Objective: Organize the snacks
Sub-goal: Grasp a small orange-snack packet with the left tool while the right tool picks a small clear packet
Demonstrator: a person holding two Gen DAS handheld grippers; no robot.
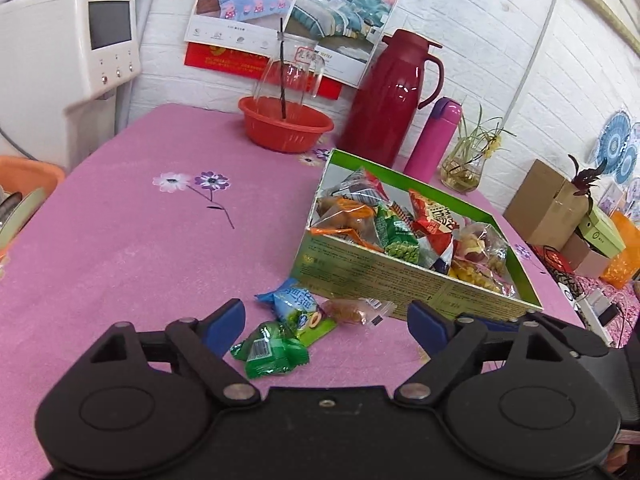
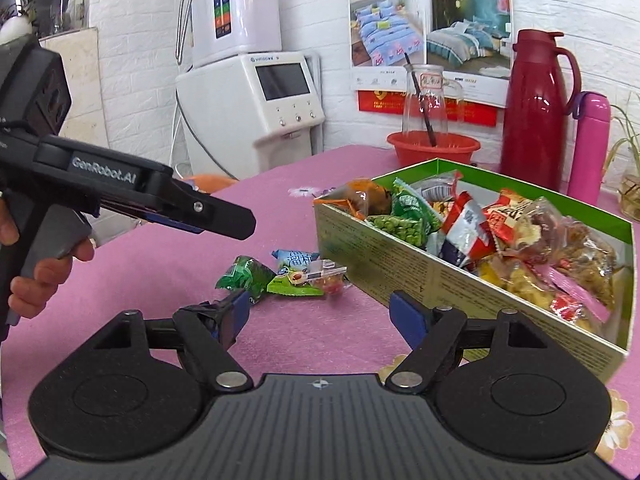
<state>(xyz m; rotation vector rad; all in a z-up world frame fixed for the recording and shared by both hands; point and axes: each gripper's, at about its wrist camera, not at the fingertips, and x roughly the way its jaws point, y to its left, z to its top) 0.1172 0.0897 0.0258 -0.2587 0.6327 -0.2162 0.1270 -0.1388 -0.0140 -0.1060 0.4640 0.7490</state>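
Most of the snacks are already piled in the green box (image 1: pixel 404 280), so I'd say I'm on the last stragglers: a green packet (image 1: pixel 272 350), a blue-and-white packet (image 1: pixel 296 306) and a small clear-wrapped one (image 1: pixel 352 311) lie on the pink counter (image 1: pixel 120 248), just beside the box's near wall. My left gripper (image 1: pixel 324 320) hovers low right over them, fingers wide and empty. My right gripper (image 2: pixel 318 314) sits a bit back, also spread wide with nothing in it. Next I probably drop the left one onto the green packet, pinch the crinkly wrapper without shoving its neighbours, then lift it over the wall.
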